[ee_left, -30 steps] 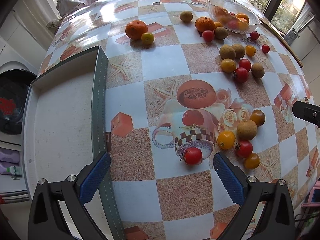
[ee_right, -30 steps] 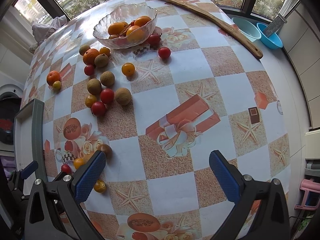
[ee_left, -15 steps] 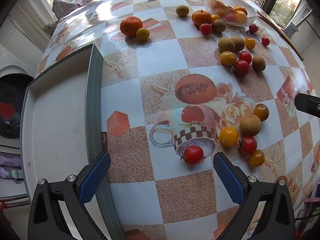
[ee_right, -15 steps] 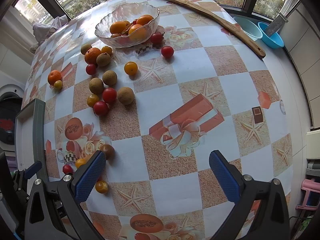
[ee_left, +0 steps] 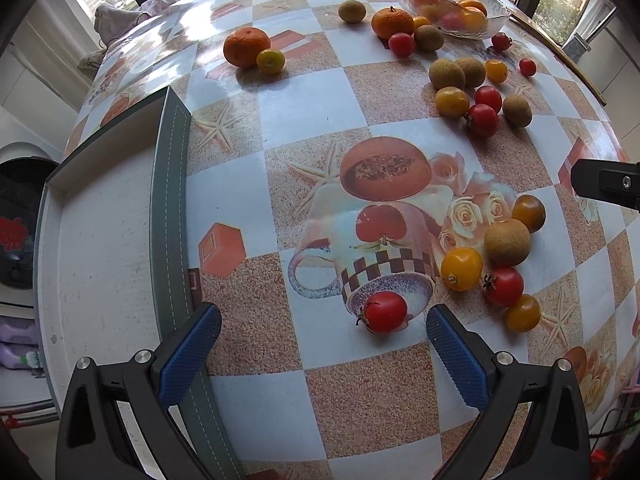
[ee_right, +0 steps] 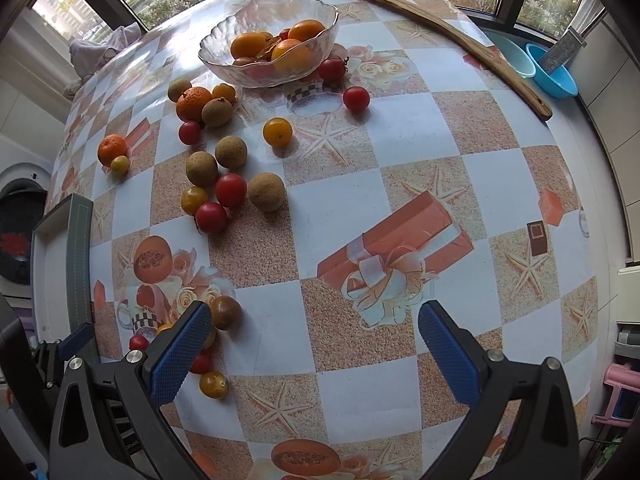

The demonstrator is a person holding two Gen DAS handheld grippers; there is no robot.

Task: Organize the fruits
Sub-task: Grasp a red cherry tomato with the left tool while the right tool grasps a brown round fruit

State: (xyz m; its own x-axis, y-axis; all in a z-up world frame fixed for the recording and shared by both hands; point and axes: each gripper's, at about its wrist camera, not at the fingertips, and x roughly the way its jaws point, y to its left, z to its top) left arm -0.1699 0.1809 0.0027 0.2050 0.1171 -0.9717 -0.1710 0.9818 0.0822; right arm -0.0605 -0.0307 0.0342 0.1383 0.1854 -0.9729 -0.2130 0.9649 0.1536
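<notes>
1. Our left gripper (ee_left: 324, 344) hovered low over the counter (ee_left: 312, 96), its blue-padded jaws spread wide and holding nothing; we judged the small red cherry tomato (ee_left: 383, 312) just ahead, between them and nearer the right pad, to be its target.
2. Our right gripper (ee_right: 314, 344) hung likewise spread and empty above a bare checkered patch, seemingly waiting its turn.
3. The fruits lay scattered in loose clusters: a near group of yellow and red tomatoes and a brown round longan (ee_left: 507, 242), and a farther group beside the clear scalloped glass bowl (ee_right: 268, 40).
4. That bowl already carried oranges, so we took it as one destination; the shallow white tray with a grey stitched rim (ee_left: 170, 208) sat at the counter's left edge, probably another.
</notes>
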